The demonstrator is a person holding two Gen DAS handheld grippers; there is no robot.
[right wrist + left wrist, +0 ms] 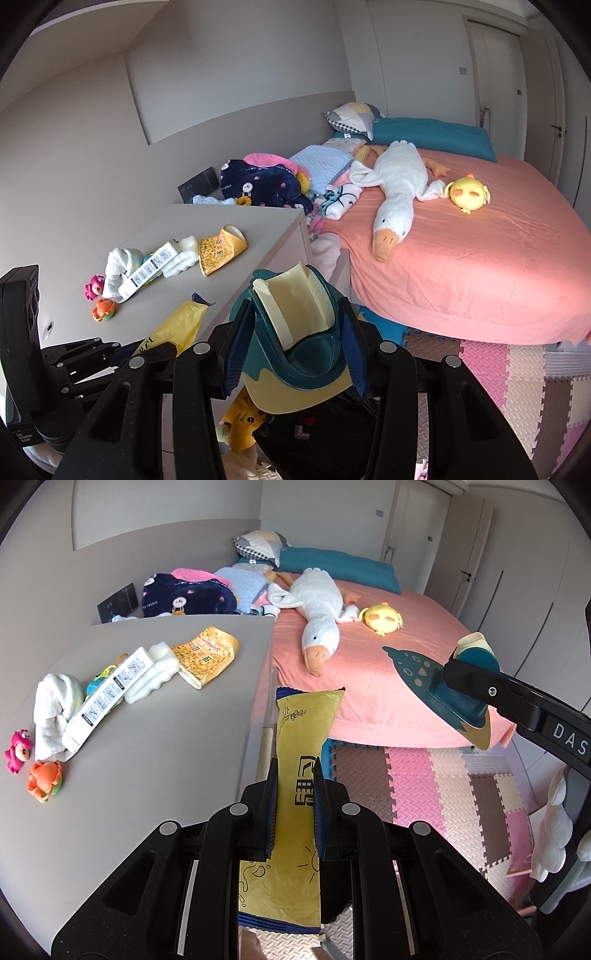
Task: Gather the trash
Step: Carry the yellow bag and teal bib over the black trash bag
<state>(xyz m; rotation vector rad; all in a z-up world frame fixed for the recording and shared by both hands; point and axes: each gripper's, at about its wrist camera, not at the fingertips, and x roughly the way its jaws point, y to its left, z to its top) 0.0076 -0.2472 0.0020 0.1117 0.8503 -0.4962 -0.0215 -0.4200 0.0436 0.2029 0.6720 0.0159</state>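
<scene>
My left gripper (pixel 293 786) is shut on a long yellow snack wrapper (pixel 306 731) with blue ends, which sticks up past the grey cabinet's edge. The right wrist view shows the same wrapper (pixel 181 325) at lower left. My right gripper (pixel 295 339) is shut on a teal and cream dustpan (pixel 299 321), its pads pressing on the two sides. The left wrist view has that dustpan (pixel 424 668) at the right, over the bed. A yellow snack bag (pixel 207 657) and a white box (pixel 107 698) lie on the cabinet top (pixel 166 746).
White cloths (pixel 55 709) and small toys (pixel 44 779) also lie on the cabinet. A bed with a pink sheet (pixel 480 266) carries a goose plush (pixel 399 192) and a yellow chick plush (pixel 469 192). Foam mats (pixel 424 782) cover the floor.
</scene>
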